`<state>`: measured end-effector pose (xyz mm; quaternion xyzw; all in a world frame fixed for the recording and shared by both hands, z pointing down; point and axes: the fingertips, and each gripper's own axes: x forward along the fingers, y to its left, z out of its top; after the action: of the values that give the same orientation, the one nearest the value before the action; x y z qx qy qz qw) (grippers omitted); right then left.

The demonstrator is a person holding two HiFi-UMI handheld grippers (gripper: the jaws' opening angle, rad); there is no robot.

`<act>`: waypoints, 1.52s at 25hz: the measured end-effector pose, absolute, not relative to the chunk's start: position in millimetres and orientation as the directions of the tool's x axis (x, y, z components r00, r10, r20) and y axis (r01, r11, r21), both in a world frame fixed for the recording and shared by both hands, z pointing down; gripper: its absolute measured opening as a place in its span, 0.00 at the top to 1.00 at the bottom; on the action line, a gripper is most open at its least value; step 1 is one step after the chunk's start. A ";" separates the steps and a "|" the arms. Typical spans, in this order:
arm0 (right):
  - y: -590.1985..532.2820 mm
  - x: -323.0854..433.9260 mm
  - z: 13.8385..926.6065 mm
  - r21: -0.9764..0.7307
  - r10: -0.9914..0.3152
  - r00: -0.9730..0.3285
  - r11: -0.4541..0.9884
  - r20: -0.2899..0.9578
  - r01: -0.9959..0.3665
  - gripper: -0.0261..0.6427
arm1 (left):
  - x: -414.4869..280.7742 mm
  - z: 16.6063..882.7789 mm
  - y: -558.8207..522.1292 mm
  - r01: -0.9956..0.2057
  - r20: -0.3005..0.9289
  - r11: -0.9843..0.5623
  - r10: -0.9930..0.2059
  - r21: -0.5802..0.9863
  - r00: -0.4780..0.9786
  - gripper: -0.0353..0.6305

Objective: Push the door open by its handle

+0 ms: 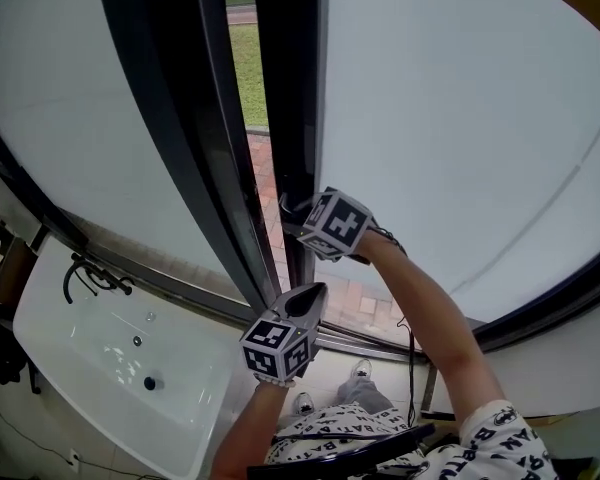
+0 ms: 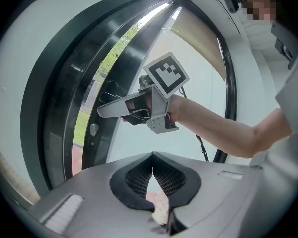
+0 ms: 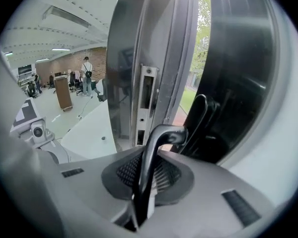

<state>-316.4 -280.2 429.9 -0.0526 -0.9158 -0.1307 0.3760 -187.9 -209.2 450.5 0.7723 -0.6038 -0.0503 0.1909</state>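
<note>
A dark-framed glass door [image 1: 292, 118] stands slightly ajar, with grass and brick paving showing through the gap. My right gripper [image 1: 296, 211] is at the door's edge, shut on the black lever handle [image 3: 156, 152], which runs between its pads [image 3: 164, 175]. The left gripper view shows that gripper [image 2: 107, 111] reaching to the handle [image 2: 108, 89] on the frame. My left gripper [image 1: 306, 298] hangs lower and nearer the person, its jaws shut with nothing in them [image 2: 152, 158], apart from the door.
The neighbouring door leaf [image 1: 190, 158] with frosted glass stands to the left. A white tabletop [image 1: 100, 358] with a black fitting lies at the lower left. The person's legs and shoes [image 1: 360, 370] are below. A metal latch plate [image 3: 146, 103] sits on the door's edge.
</note>
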 end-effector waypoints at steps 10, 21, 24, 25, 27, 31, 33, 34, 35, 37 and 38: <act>-328.2 -319.1 428.0 0.148 -0.029 -0.707 0.983 0.706 0.107 0.90 | -168.8 450.4 -260.0 -0.921 0.170 -0.162 -0.957 0.355 0.234 0.97; -420.6 -324.9 426.2 0.111 -0.100 -0.717 0.993 0.690 -0.032 0.91 | -151.1 452.3 -324.4 -0.923 0.176 -0.094 -0.970 0.372 0.170 0.97; -453.5 -325.5 426.0 0.118 -0.117 -0.722 0.992 0.682 -0.049 0.91 | -147.0 451.0 -343.9 -0.926 0.182 -0.073 -0.972 0.370 0.150 0.97; -464.6 -323.8 425.5 0.117 -0.123 -0.721 0.991 0.682 -0.059 0.91 | -145.3 451.5 -350.2 -0.925 0.186 -0.070 -0.971 0.374 0.149 0.97; -482.9 -318.2 423.1 0.111 -0.140 -0.717 0.990 0.683 -0.088 0.91 | -144.0 453.3 -359.3 -0.922 0.199 -0.066 -0.968 0.382 0.152 0.97; -519.5 -316.5 428.5 0.098 -0.171 -0.713 0.985 0.680 -0.143 0.91 | -166.2 474.0 -386.1 -0.930 0.265 -0.025 -0.956 0.366 0.129 0.97; -545.9 -323.8 436.9 0.100 -0.180 -0.711 0.983 0.680 -0.153 0.91 | -185.5 491.5 -412.0 -0.938 0.314 0.015 -0.944 0.346 0.100 0.97; -556.2 -325.5 440.2 0.096 -0.181 -0.710 0.983 0.681 -0.158 0.91 | -193.0 498.1 -422.2 -0.939 0.335 0.032 -0.938 0.343 0.091 0.97; -565.1 -324.1 442.7 0.086 -0.182 -0.710 0.982 0.681 -0.169 0.91 | -197.5 502.2 -430.6 -0.938 0.350 0.041 -0.933 0.345 0.088 0.97; -582.8 -314.1 442.9 0.056 -0.188 -0.715 0.977 0.674 -0.204 0.91 | -199.8 503.6 -446.4 -0.939 0.371 0.042 -0.924 0.342 0.093 0.97; -591.7 -307.9 440.4 0.044 -0.194 -0.717 0.974 0.669 -0.222 0.91 | -198.7 501.3 -454.0 -0.941 0.378 0.034 -0.920 0.338 0.102 0.97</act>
<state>-307.9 -591.7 440.4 0.1123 -0.9264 0.0199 0.3588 -198.7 -454.0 501.3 0.6946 -0.6698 0.0195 0.2617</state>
